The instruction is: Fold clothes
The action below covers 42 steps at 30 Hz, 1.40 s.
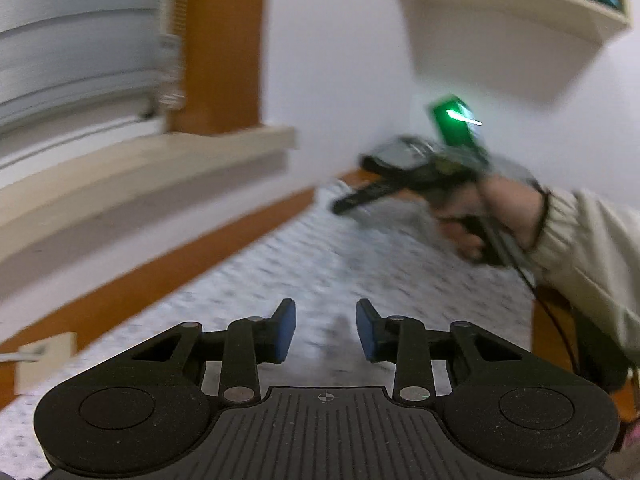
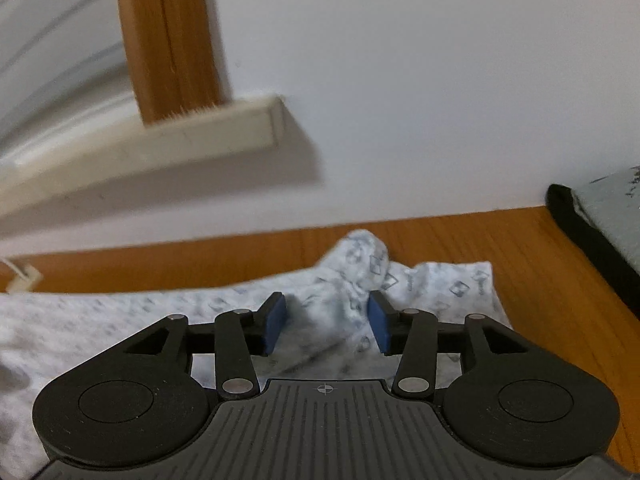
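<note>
A white garment with a small grey print point(image 1: 360, 264) lies spread along the wooden table point(image 1: 132, 292). My left gripper point(image 1: 326, 332) hovers over it, jaws apart, with nothing between the blue pads. In the right wrist view the garment point(image 2: 120, 320) rises into a bunched peak point(image 2: 362, 256) near the wall. My right gripper point(image 2: 326, 322) stands open astride that ridge, and the pads do not press the cloth. In the blurred left wrist view, a person's hand point(image 1: 472, 216) in a beige sleeve holds the right gripper over the far end of the garment.
A cream window sill point(image 2: 200, 128) and a wooden frame point(image 2: 172, 40) jut from the white wall behind the table. A grey, dark-edged folded item point(image 2: 592, 216) lies at the right. A beige plug with a cable point(image 1: 44, 360) sits at the left edge, and a shelf point(image 1: 500, 12) hangs above.
</note>
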Each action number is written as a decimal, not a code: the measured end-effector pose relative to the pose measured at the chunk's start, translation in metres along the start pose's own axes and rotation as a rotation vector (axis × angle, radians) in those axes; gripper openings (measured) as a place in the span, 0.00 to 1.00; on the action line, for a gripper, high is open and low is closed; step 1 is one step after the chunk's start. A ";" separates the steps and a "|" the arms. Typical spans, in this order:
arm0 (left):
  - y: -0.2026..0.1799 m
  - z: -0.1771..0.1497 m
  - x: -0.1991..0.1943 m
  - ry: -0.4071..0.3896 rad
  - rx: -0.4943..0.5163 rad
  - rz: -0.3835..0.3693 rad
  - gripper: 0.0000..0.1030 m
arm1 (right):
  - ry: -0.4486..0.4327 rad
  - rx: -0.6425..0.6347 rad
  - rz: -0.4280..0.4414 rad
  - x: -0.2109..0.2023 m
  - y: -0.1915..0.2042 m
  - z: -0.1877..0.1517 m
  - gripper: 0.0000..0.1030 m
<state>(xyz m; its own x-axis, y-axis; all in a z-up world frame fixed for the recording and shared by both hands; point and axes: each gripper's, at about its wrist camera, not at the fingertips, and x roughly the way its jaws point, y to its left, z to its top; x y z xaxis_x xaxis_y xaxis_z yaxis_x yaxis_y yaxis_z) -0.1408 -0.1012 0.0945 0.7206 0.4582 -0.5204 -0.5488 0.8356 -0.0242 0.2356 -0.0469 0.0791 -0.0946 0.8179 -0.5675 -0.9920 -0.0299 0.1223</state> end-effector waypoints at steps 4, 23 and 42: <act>-0.020 -0.005 0.009 0.030 0.082 0.009 0.57 | -0.022 0.010 0.010 0.000 -0.002 -0.002 0.45; -0.019 -0.017 -0.015 0.000 0.042 -0.058 0.03 | -0.011 -0.044 -0.033 0.002 0.006 0.001 0.46; 0.095 -0.088 -0.182 -0.016 -0.285 0.423 0.47 | -0.011 -0.048 -0.038 0.002 0.009 -0.001 0.46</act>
<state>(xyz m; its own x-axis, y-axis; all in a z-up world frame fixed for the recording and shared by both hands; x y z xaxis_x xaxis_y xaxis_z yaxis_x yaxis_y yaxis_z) -0.3616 -0.1320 0.1115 0.4151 0.7453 -0.5218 -0.8863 0.4608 -0.0469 0.2260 -0.0458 0.0781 -0.0566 0.8251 -0.5621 -0.9978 -0.0265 0.0615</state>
